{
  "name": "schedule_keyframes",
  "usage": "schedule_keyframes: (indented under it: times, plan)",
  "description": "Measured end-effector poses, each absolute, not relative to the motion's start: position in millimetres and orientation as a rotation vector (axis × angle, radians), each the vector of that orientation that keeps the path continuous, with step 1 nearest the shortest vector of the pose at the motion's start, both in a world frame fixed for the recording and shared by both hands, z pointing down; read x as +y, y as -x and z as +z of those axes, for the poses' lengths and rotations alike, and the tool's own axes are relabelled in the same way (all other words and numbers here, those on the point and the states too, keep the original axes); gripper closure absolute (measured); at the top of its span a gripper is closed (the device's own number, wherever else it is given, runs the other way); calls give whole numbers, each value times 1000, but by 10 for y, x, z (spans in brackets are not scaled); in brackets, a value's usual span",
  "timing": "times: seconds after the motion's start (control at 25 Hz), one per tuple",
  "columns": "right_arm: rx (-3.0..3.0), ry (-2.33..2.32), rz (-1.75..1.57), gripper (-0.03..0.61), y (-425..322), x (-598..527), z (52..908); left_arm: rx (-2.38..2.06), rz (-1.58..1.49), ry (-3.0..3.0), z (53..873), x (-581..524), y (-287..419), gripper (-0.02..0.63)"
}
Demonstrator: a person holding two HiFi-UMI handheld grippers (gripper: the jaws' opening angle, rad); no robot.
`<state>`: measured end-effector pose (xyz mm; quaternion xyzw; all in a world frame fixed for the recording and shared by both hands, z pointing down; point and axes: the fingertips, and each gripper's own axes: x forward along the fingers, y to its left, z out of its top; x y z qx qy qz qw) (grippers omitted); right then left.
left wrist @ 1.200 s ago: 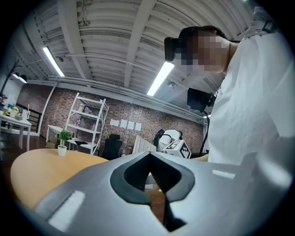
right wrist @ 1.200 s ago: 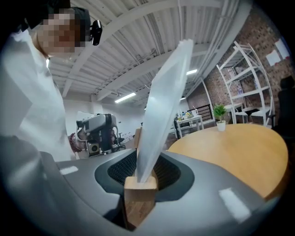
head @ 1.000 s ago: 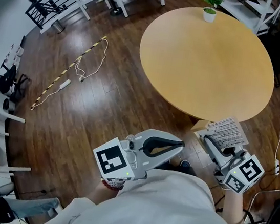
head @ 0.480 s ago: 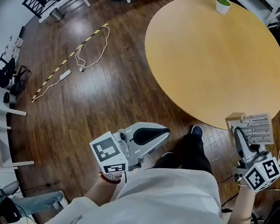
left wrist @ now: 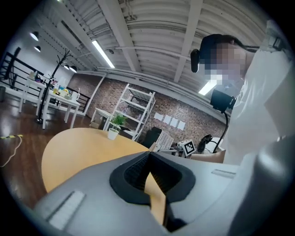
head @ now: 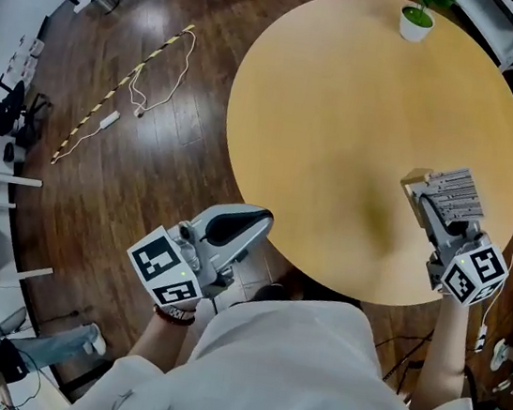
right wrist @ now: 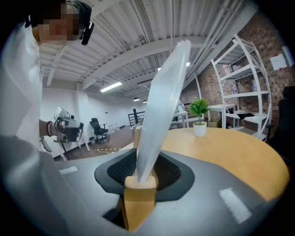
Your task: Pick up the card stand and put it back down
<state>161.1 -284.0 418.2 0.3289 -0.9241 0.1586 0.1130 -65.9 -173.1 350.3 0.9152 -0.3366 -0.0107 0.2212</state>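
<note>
The card stand is a small wooden base with a clear upright panel. My right gripper is shut on that base and holds it over the right side of the round wooden table. In the right gripper view the card stand's panel rises from between the jaws of the right gripper and leans to the right. My left gripper hangs shut and empty just off the table's near-left edge, above the floor. Seen in its own view, the left gripper has its jaw tips meeting with nothing between them.
A small potted plant stands at the table's far edge, also seen as the plant. A white cable and a striped strip lie on the dark wood floor to the left. White shelving stands behind the table.
My right gripper has carried the card stand from beyond the table's near edge to above the tabletop. The left gripper has drifted slightly left and stays shut.
</note>
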Motion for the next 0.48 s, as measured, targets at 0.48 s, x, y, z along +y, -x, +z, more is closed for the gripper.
schedule_keyframes:
  times: [0.48]
  plan:
    - [-2527, -677, 380, 453, -1183, -4782, 5833, -1168, -52, -2273, 3944, -2633, 717, 626]
